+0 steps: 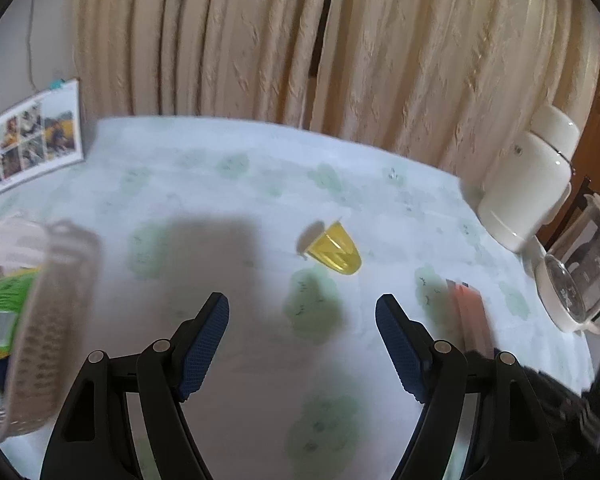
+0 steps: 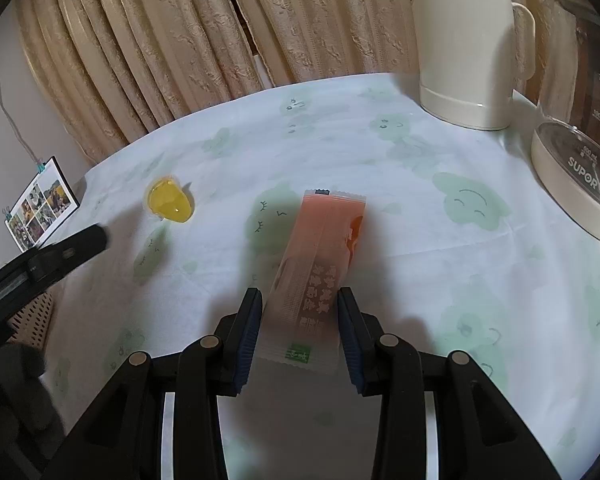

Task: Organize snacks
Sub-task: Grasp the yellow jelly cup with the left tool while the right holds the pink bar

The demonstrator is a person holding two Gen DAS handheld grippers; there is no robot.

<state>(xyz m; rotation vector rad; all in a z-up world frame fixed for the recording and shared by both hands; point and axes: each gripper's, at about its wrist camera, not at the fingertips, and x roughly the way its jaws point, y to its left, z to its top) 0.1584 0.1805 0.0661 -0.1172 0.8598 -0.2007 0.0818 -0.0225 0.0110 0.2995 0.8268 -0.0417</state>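
Note:
A long pink snack packet [image 2: 320,256] sits between the fingers of my right gripper [image 2: 298,308], which is shut on its sides; the far end points away over the tablecloth. In the left wrist view the same packet [image 1: 468,312] shows blurred at the right. A yellow jelly cup [image 1: 336,252] lies on its side on the cloth, ahead of my left gripper [image 1: 302,312], which hangs open and empty. The cup [image 2: 170,200] is left of the packet. A perforated beige basket [image 1: 40,320] at the left holds a green packet [image 1: 4,300].
A cream kettle [image 2: 464,40] and a glass jug [image 2: 580,168] stand at the table's back right. A photo calendar [image 1: 28,136] leans at the back left. Curtains hang behind the table. The green-patterned cloth [image 2: 420,280] covers the table.

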